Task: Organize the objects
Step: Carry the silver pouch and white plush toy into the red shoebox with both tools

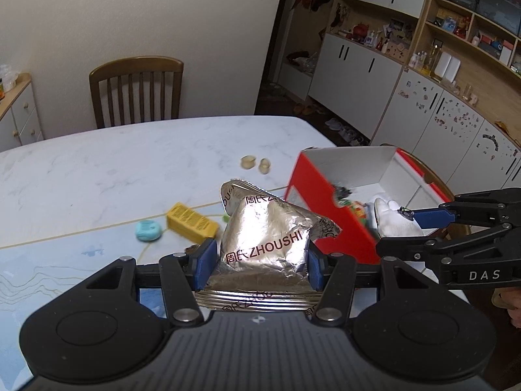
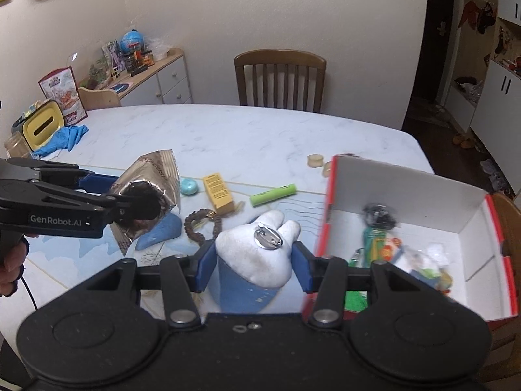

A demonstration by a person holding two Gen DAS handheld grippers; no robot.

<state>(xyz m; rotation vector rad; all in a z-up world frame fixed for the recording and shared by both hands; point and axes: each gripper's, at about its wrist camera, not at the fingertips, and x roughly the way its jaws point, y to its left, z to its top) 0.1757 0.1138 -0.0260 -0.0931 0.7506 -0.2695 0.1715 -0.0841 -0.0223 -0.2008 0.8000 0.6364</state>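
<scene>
Even indoor light, slightly dim. Glare on foil packet (image 1: 265, 239). Motion blur on box (image 1: 329, 215) and table items. Fisheye bending at edges.

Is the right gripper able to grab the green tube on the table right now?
Probably not yet. The right gripper is already shut on the white plush toy, so its jaws are full. The green tube lies uncovered on the table, with nothing over it.

Upper centre: wooden chair (image 2: 280, 79) behind the marble tabletop (image 2: 228, 133). Upper left: sideboard (image 2: 156, 78) bearing a globe (image 2: 132, 40). Left edge: blue glove (image 2: 63, 140).
</scene>
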